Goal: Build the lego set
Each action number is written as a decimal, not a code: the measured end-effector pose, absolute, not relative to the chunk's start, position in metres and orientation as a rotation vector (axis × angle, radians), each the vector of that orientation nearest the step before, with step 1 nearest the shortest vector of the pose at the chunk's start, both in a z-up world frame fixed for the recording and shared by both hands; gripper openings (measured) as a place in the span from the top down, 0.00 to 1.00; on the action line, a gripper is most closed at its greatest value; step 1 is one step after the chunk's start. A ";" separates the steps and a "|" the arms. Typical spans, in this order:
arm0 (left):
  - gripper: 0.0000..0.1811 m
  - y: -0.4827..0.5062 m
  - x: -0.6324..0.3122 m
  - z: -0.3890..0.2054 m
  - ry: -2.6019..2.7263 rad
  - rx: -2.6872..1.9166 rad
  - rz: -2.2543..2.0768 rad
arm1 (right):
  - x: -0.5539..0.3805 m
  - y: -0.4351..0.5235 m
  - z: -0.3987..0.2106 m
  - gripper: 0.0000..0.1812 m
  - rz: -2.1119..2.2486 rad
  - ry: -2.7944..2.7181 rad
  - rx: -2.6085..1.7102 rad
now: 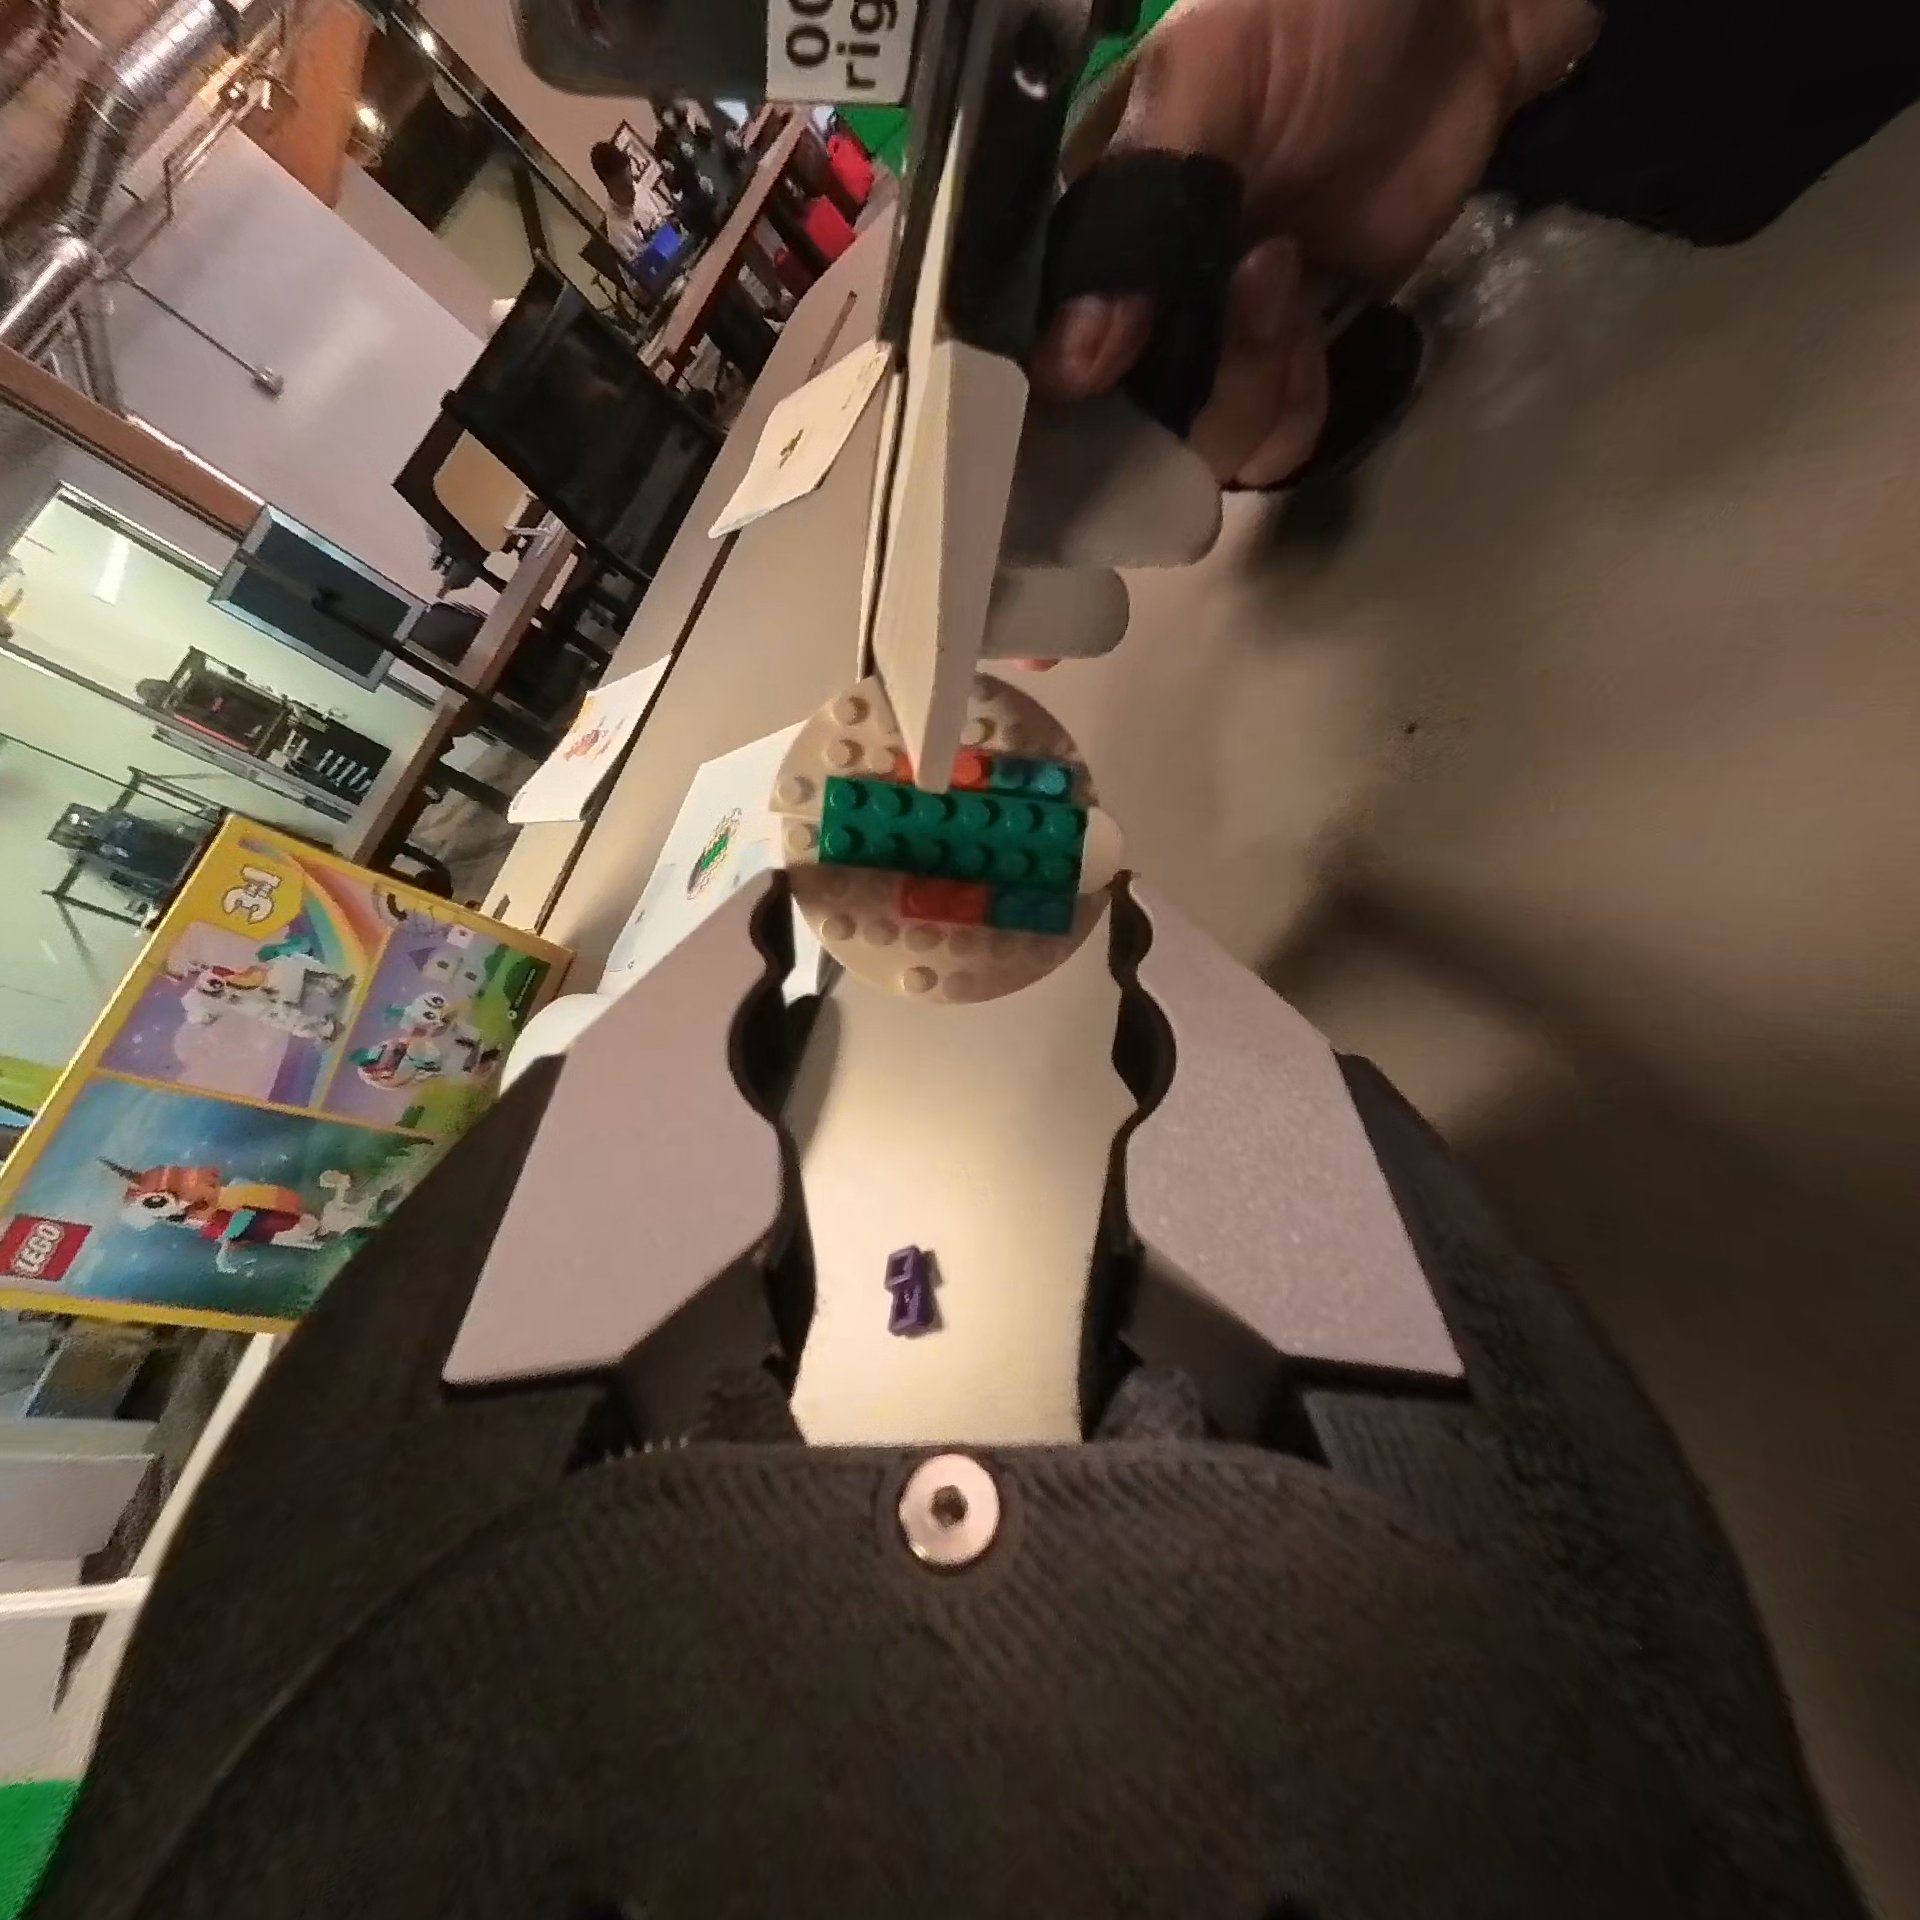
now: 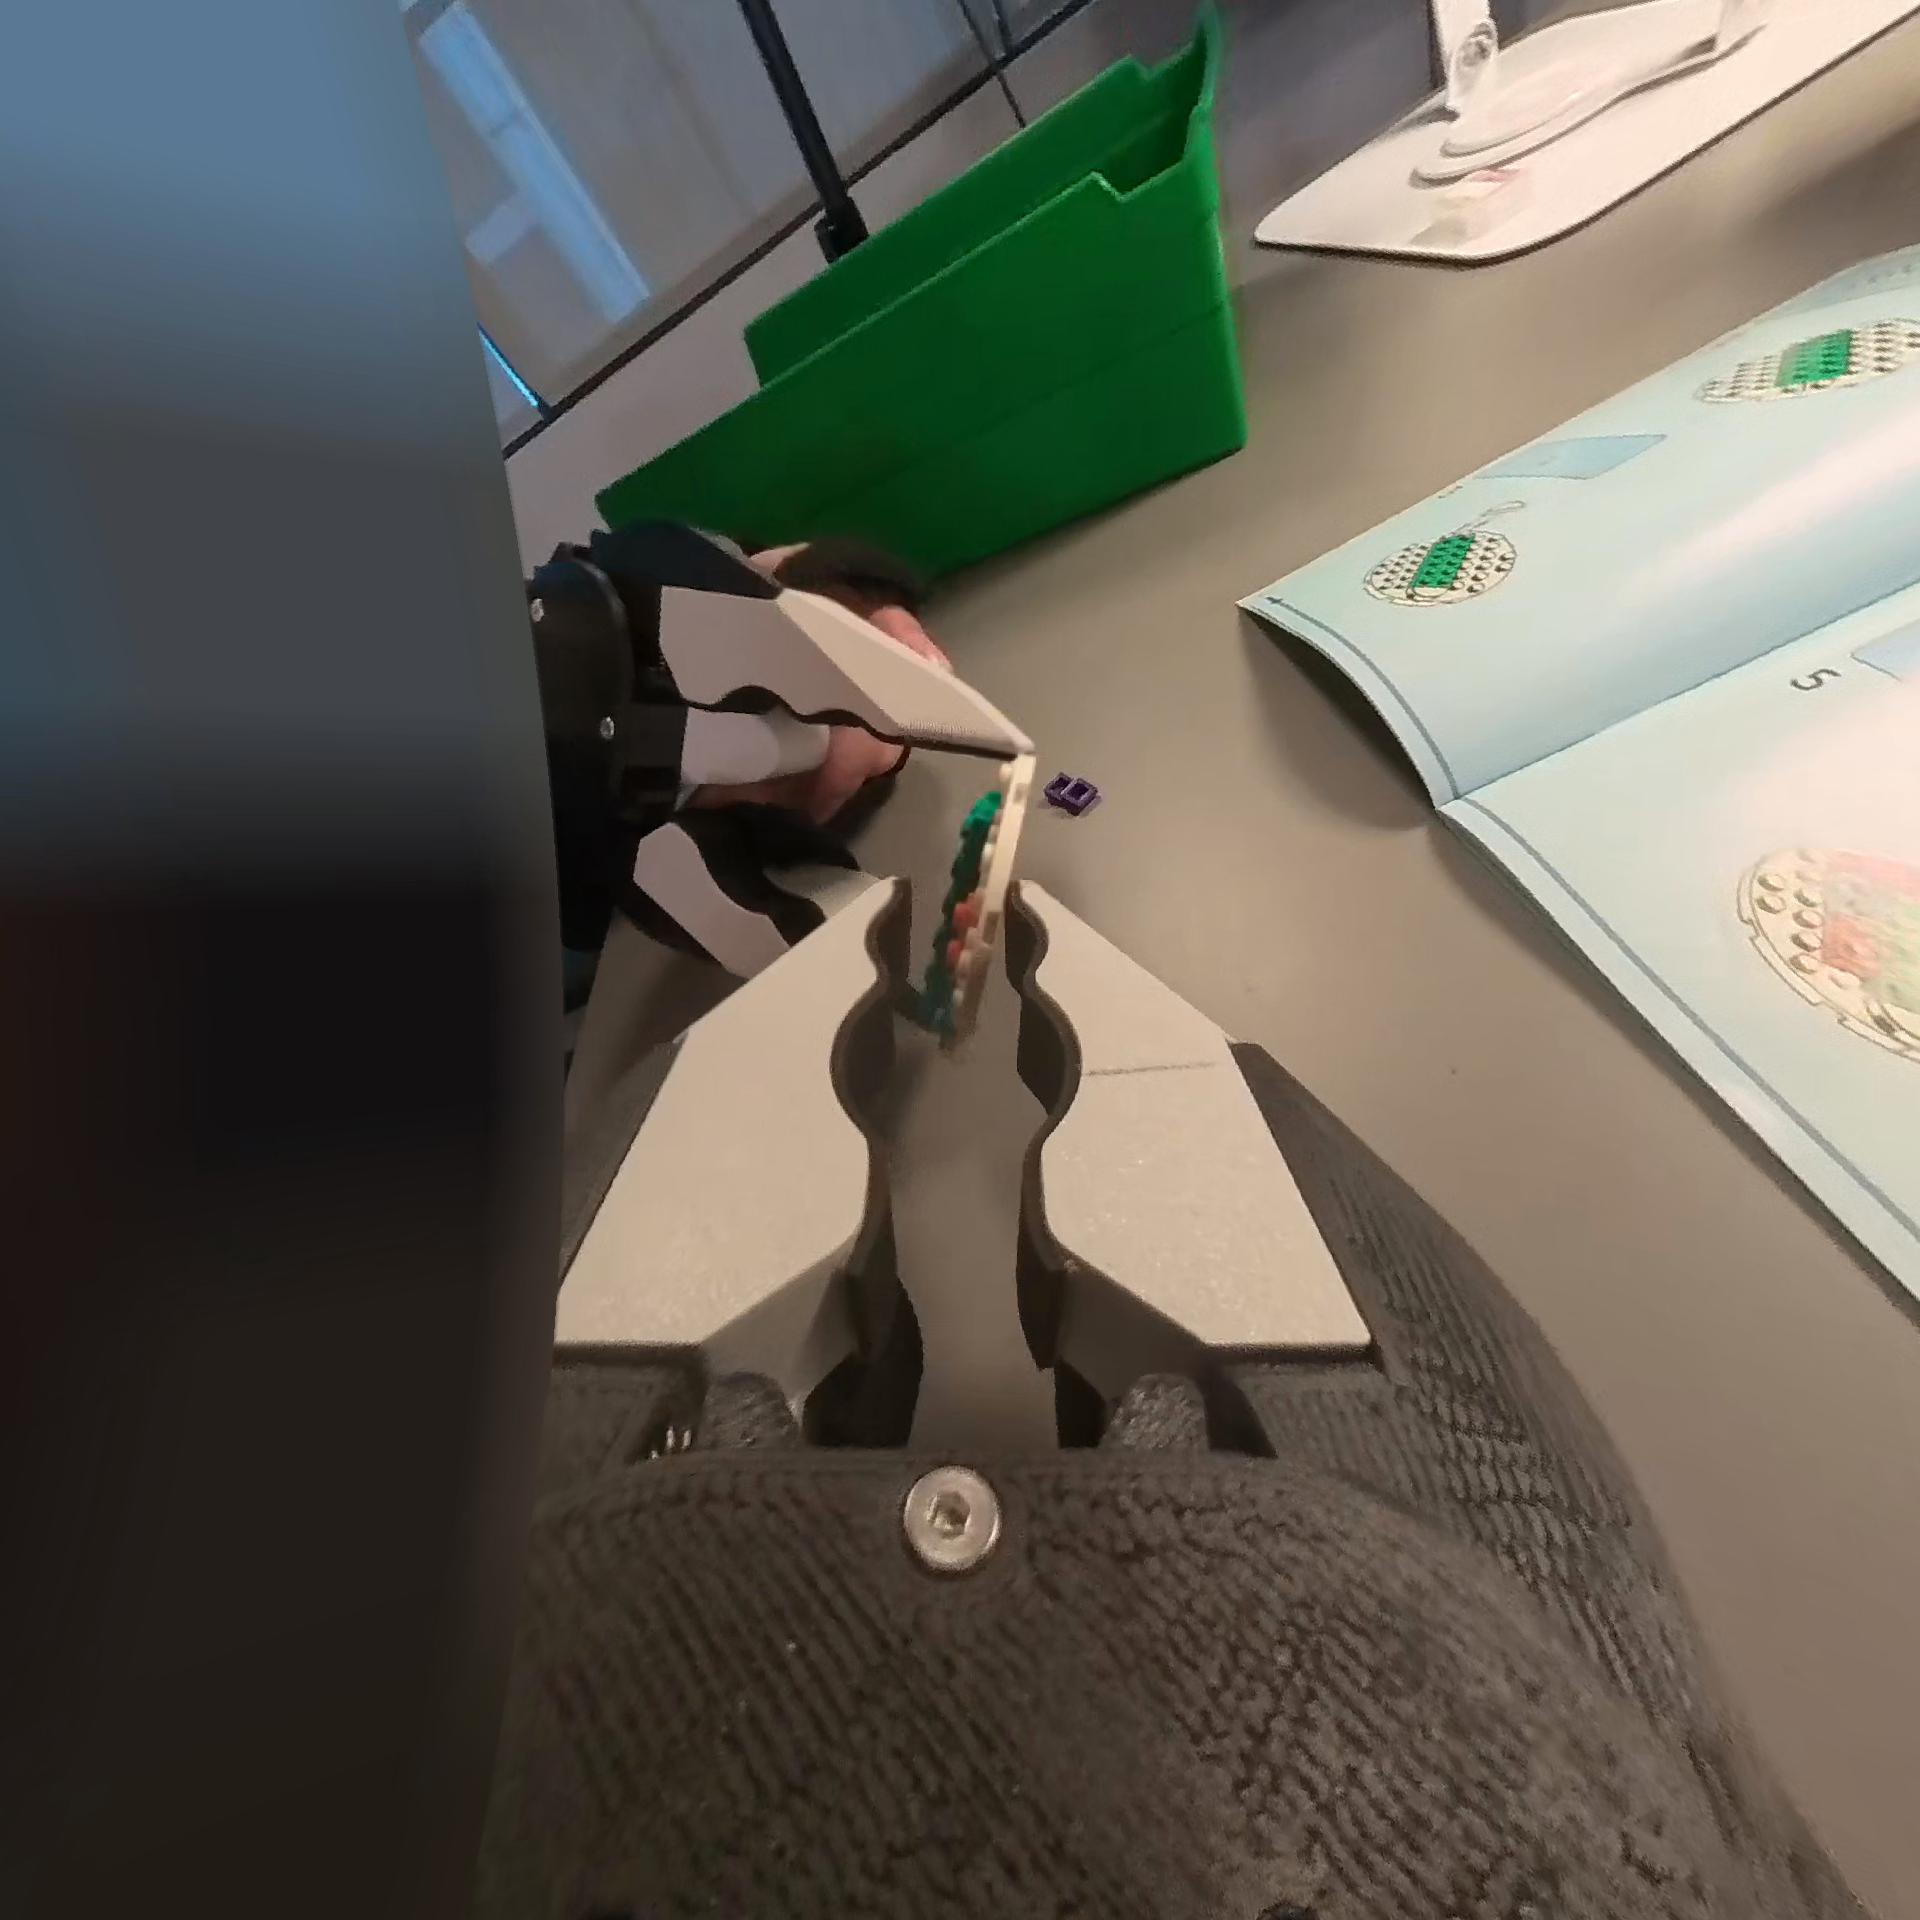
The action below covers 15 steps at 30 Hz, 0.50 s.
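A round white plate [image 1: 925, 961] carries green [image 1: 951, 836], red and teal bricks and is held up off the table. My left gripper [image 1: 948, 883] is shut on the plate's opposite edges. My right gripper [image 2: 964, 883] comes in from above and is closed across the plate's faces, one finger [image 1: 940, 623] on the studded side. In the right wrist view the plate [image 2: 1003, 883] shows edge-on between my fingers, and the left gripper's upper finger [image 2: 914, 696] touches its top rim. A small purple piece [image 1: 911, 1288] lies on the table; it also shows in the right wrist view [image 2: 1075, 795].
An open instruction booklet [image 2: 1662, 675] lies at the right. A green bin [image 2: 987, 343] stands behind. A white stand base [image 2: 1507, 177] is at the far right. The yellow set box [image 1: 260, 1091] and loose sheets [image 1: 800, 447] lie along the table's left edge. Left and right tips are no more than a few centimetres apart. The small purple piece [image 1: 911, 1288] lies around 9 centimetres away from my left fingertips. It turns up in the right wrist view [image 2: 1065, 793] as well.
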<state>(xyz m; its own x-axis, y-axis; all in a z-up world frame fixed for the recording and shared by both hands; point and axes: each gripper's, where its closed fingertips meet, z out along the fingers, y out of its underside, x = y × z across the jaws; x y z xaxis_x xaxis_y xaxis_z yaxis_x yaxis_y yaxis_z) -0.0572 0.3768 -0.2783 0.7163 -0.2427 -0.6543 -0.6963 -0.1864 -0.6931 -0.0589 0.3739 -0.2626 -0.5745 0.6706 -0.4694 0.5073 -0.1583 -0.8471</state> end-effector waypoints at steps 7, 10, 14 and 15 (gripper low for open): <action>0.70 0.381 -0.062 -0.285 0.726 -1.807 0.546 | -0.062 0.372 -0.270 0.93 1.736 -1.945 -1.422; 0.83 0.381 -0.059 -0.285 0.764 -1.775 0.593 | -0.065 0.373 -0.267 0.93 1.710 -1.914 -1.429; 0.83 0.381 -0.061 -0.292 0.770 -1.812 0.597 | -0.066 0.375 -0.273 0.94 1.659 -1.927 -1.449; 0.83 0.381 -0.061 -0.292 0.770 -1.818 0.594 | -0.065 0.375 -0.274 0.94 1.669 -1.930 -1.453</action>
